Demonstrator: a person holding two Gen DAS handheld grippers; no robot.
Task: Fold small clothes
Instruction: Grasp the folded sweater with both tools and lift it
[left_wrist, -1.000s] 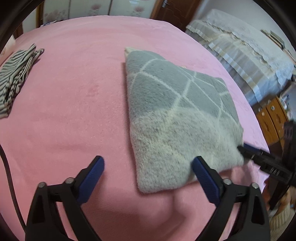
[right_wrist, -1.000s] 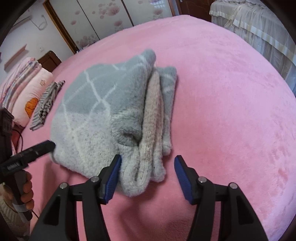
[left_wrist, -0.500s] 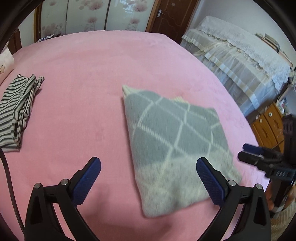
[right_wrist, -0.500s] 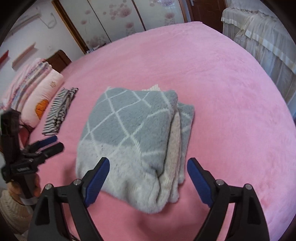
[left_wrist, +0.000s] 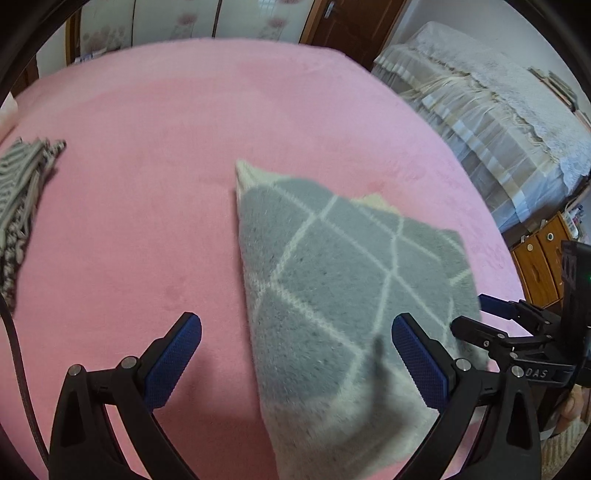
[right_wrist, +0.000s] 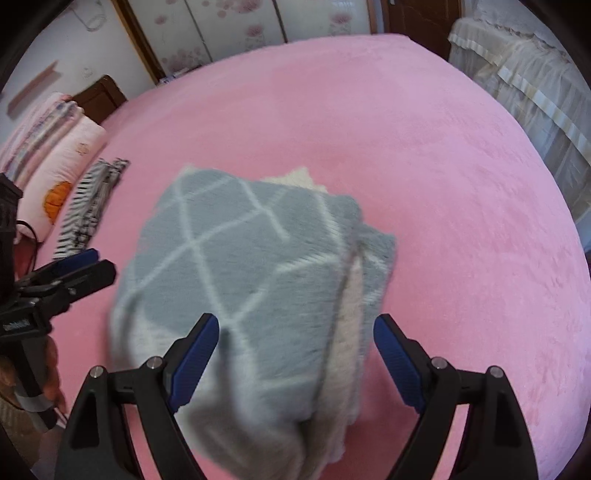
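Pink plush bedding covers the bed (left_wrist: 155, 206), with wardrobe doors at the far side and a second bed at the right. A sweater (left_wrist: 332, 295), grey with a cream diamond pattern, lies folded into a thick square near the middle of the bed; its stacked layers show along the right edge in the right wrist view (right_wrist: 258, 280). A striped garment (left_wrist: 22, 192) lies folded at the far left, well apart from the sweater.

The left hand-held gripper (left_wrist: 295, 354) hovers over the near left part of the sweater, jaws wide, holding nothing. The right hand-held gripper (right_wrist: 295, 354) hovers over the near right part, jaws wide, also holding nothing.

The sweater is judged soft, bulky and light, and its layers may slide or spring apart. Take hold at the near edge, pinching all layers together, one gripper toward each corner.
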